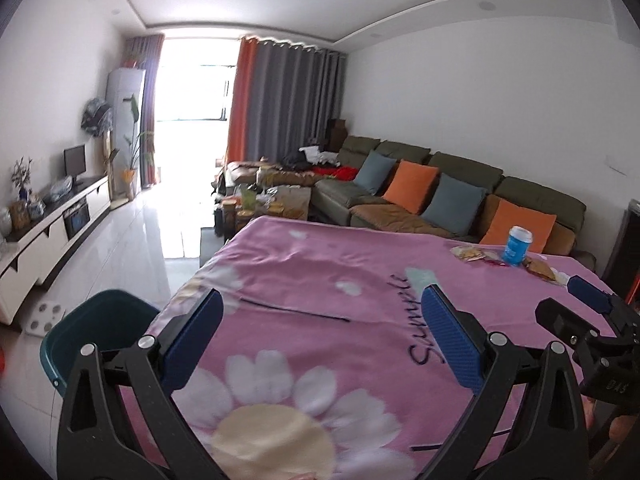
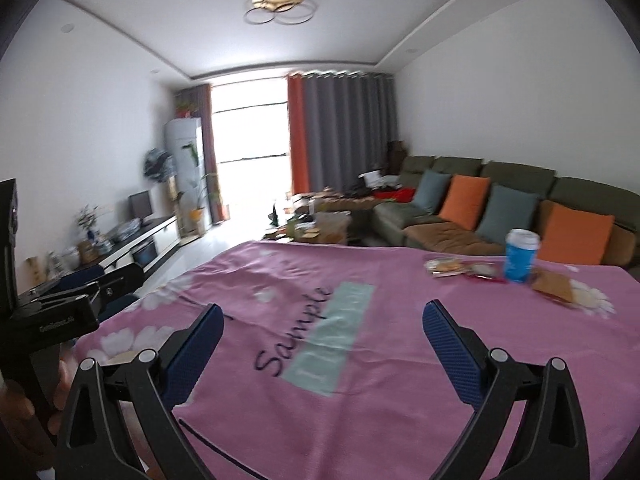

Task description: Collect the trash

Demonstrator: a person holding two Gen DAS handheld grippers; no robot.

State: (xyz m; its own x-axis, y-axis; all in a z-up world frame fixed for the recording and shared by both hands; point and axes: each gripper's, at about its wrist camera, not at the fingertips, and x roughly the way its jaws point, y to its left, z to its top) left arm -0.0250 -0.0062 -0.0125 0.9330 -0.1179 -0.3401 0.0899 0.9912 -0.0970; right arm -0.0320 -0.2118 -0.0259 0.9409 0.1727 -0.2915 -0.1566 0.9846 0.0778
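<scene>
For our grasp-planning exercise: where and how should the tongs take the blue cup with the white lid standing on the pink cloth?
Grip the blue cup with the white lid across its blue side wall, below the lid. It stands upright and round, so come in level from the near side with the open right tongs, one finger either side; wrappers lie close beside it.

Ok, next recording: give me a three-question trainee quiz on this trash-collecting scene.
1. True or false: the left gripper holds a wrapper.
2. The blue cup stands: A) on the sofa B) on the pink cloth C) in the bin.
3. Which side of the table is the green bin on, in the left wrist view?

Key: 1 false, both grippers (right gripper) open and empty. 2 B, beside the snack wrappers. 3 left.
</scene>
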